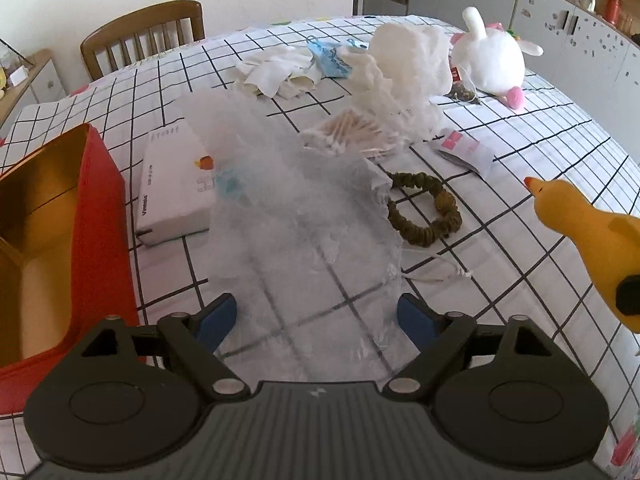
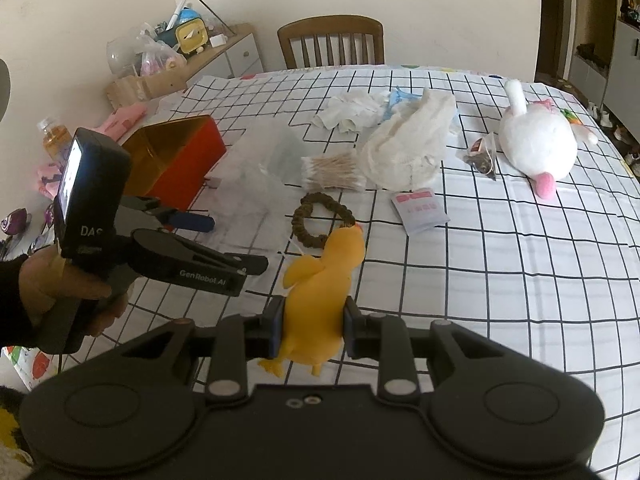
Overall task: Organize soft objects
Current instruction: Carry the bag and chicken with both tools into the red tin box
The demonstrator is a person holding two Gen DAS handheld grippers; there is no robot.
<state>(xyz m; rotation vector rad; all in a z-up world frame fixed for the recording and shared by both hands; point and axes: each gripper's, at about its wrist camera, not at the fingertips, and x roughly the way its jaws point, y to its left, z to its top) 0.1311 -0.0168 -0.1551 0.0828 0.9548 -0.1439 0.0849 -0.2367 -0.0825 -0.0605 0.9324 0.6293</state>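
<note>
Black lines are making squares all over the white cloth (image 2: 480, 280) on the table, and a wooden chair (image 2: 331, 42) is standing at the far edge.

At the near edge, the right gripper (image 2: 310, 330) is squeezing a yellow rubber chicken (image 2: 320, 292) around its body. The fingers are closed tight on it, and its beak is pointing toward the far edge.

The left gripper (image 1: 316, 320) is holding its blue fingers (image 1: 218, 320) wide apart. A see-through bag (image 1: 296, 216) is lying flat between them, but they are not pinching it.

A red box (image 1: 100, 216) with a gold inside is sitting open near the left edge, with a white box (image 1: 172, 184) just beside it. A brown hair tie (image 1: 426, 208) is lying next to the bag. Cotton swabs (image 2: 332, 170) are lying in the middle of the table, touching a white mesh bag (image 2: 408, 140). A white plush bunny (image 2: 536, 140) is lying near the far right corner.
</note>
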